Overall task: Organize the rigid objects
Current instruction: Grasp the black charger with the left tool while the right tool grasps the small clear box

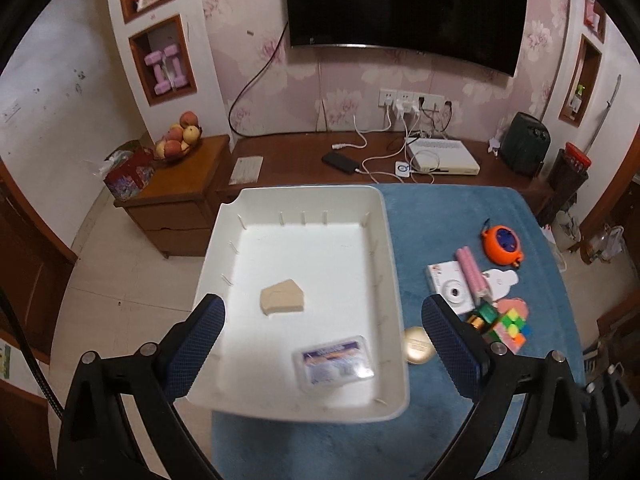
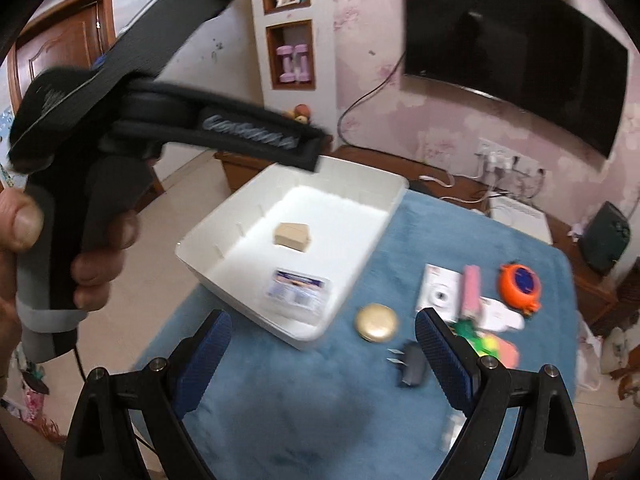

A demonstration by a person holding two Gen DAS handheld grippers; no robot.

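A white tray (image 1: 320,248) lies on a blue cloth (image 1: 460,208). In it rest a beige block (image 1: 282,298) and a clear labelled box (image 1: 334,362). My left gripper (image 1: 323,304) hovers open above them, nothing between its fingers. Right of the tray lie a gold round tin (image 1: 418,346), a white camera (image 1: 450,286), a pink roll (image 1: 472,276), an orange round toy (image 1: 502,246) and a colour cube (image 1: 512,326). My right gripper (image 2: 324,318) is open and empty over the tray's (image 2: 240,296) near corner. The gold tin (image 2: 376,322) and a grey plug (image 2: 410,364) lie by its right finger.
A hand (image 2: 100,264) holds the left tool's handle, filling the upper left of the right wrist view. Behind the cloth runs a low wooden cabinet (image 1: 304,152) with a phone, cables and a white box. A TV (image 1: 404,4) hangs above. Tiled floor lies to the left.
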